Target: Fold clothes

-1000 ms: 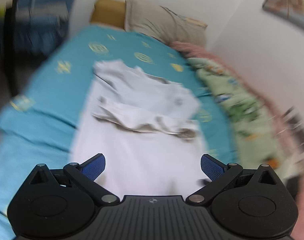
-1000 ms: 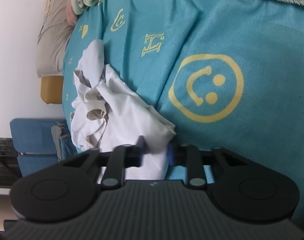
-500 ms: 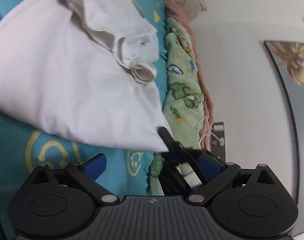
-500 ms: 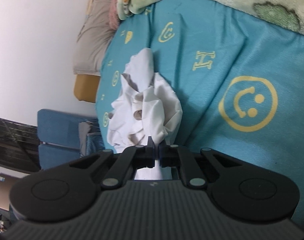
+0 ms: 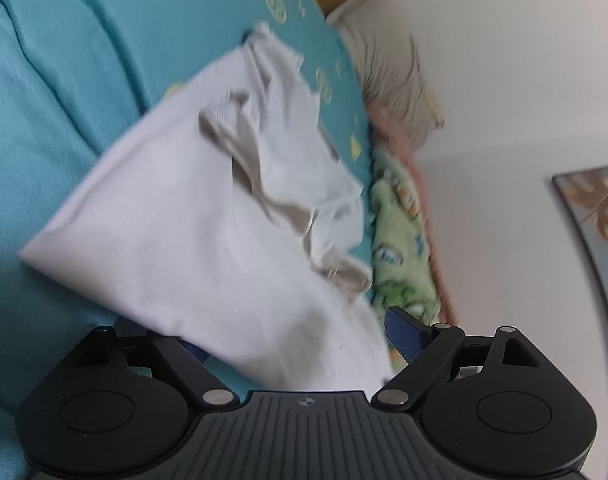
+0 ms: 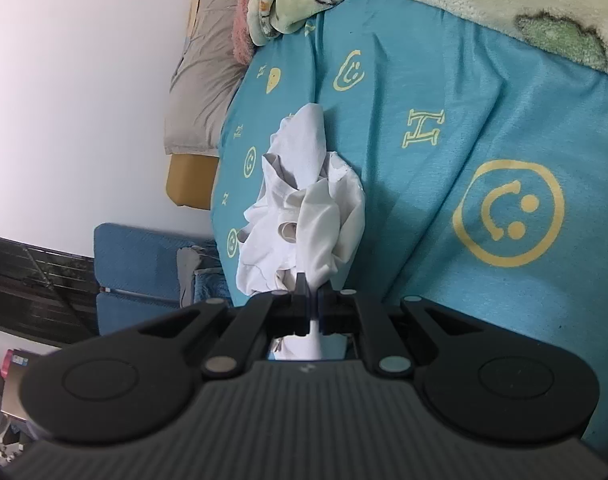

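The left gripper [image 5: 296, 344] is swinging back over the white garment [image 5: 208, 216]: half a second ago its view was showing the cloth's lower corner and the right tool pinching it, and now the cloth's near edge is lying between its widely spread fingers, with the blue pad [image 5: 404, 338] of one finger showing clear of the fabric, so it is gripping nothing that can be seen. The right gripper [image 6: 313, 308] is keeping its fingers pressed together on a gathered fold of the same garment [image 6: 304, 216], and over the last second the bunch is drawing up narrower and taller from the teal bedsheet [image 6: 484, 120] toward that tool. The garment is lying on the sheet in the middle of the bed, its far end crumpled, near the grey pillow [image 5: 388, 76] and beside the green blanket [image 5: 400, 248]. As a judgement, one corner is being held up while the other tool is lining up on the opposite edge, which would suit spreading the cloth flat for a fold; the blur in the left view is hiding whether it is touching the fabric.
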Available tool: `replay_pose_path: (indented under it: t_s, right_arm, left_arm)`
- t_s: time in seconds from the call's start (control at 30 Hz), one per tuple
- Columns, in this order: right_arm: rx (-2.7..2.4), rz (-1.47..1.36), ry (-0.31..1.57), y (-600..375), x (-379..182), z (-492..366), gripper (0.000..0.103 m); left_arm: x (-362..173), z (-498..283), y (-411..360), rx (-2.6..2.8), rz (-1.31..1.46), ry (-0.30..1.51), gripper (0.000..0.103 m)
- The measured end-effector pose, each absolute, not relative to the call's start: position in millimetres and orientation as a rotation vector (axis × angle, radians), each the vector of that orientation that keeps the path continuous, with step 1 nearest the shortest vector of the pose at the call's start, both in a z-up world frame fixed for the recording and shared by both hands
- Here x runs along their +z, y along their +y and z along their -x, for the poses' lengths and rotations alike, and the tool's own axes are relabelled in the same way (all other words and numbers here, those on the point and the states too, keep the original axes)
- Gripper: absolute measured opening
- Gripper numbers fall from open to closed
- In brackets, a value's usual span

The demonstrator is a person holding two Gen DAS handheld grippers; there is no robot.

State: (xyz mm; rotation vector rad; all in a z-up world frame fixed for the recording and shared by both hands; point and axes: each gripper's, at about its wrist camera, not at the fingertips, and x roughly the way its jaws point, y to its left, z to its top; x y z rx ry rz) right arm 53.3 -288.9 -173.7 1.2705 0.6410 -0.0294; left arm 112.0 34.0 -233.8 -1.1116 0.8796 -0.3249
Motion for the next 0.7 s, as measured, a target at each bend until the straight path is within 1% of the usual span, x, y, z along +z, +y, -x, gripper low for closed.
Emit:
replay_pose_path:
  t_s: [0.07,0.1,0.13,0.2,0.23,0.3,0.33,0.4,0.43,0.5,0.53,0.6,0.7]
  right_arm:
    - [-0.033,-1.271,0.643,-289.3,-174.3,-52.7,0.007]
    - [-0.035,-1.271,0.644,-289.5,-174.5,-52.3,0.007]
    - [-0.038,-1.271,0.645,-289.7,-174.8,-52.0,0.007]
    - [-0.042,-1.271,0.647,-290.0,-175.4,-51.4,0.007]
    - [-0.045,-1.27,0.649,-290.2,-175.9,-51.1,0.007]
    - [-0.058,-1.266,0.655,-290.6,-178.2,-51.1,0.007]
    - [-0.063,-1.263,0.657,-290.9,-179.2,-51.3,0.007]
    - [-0.073,-1.25,0.657,-291.2,-180.0,-51.9,0.007]
    - [-0.078,-1.242,0.656,-291.2,-180.3,-52.2,0.007]
    - [-0.084,-1.232,0.655,-291.1,-180.8,-52.8,0.007]
    - [-0.086,-1.228,0.655,-291.0,-181.1,-53.0,0.007]
    - [-0.088,-1.221,0.656,-290.5,-181.6,-53.0,0.007]
    - [-0.085,-1.201,0.655,-288.9,-180.7,-52.9,0.007]
  left_arm:
    - [-232.3,-109.8,40.6,-0.297,1.135,0.833,0.086]
    - [-231.6,-108.7,43.9,-0.283,1.146,0.809,0.083]
    - [-234.6,-109.6,45.6,-0.264,1.147,0.825,0.08]
    - [-241.0,-112.2,48.0,-0.228,1.149,0.861,0.067]
    - [-244.3,-113.9,48.6,-0.211,1.149,0.882,0.064]
    - [-247.1,-115.0,51.9,-0.197,1.156,0.876,0.054]
    - [-248.4,-115.5,53.5,-0.19,1.16,0.873,0.051]
    - [-246.1,-116.6,55.7,-0.189,1.162,0.854,0.042]
    - [-244.2,-116.5,56.8,-0.19,1.163,0.844,0.039]
    - [-240.9,-115.3,57.9,-0.188,1.153,0.836,0.029]
    - [-239.4,-114.7,58.6,-0.185,1.147,0.834,0.026]
    - [-237.5,-111.8,60.8,-0.182,1.15,0.829,0.016]
    - [-235.7,-108.3,63.4,-0.18,1.152,0.818,0.012]
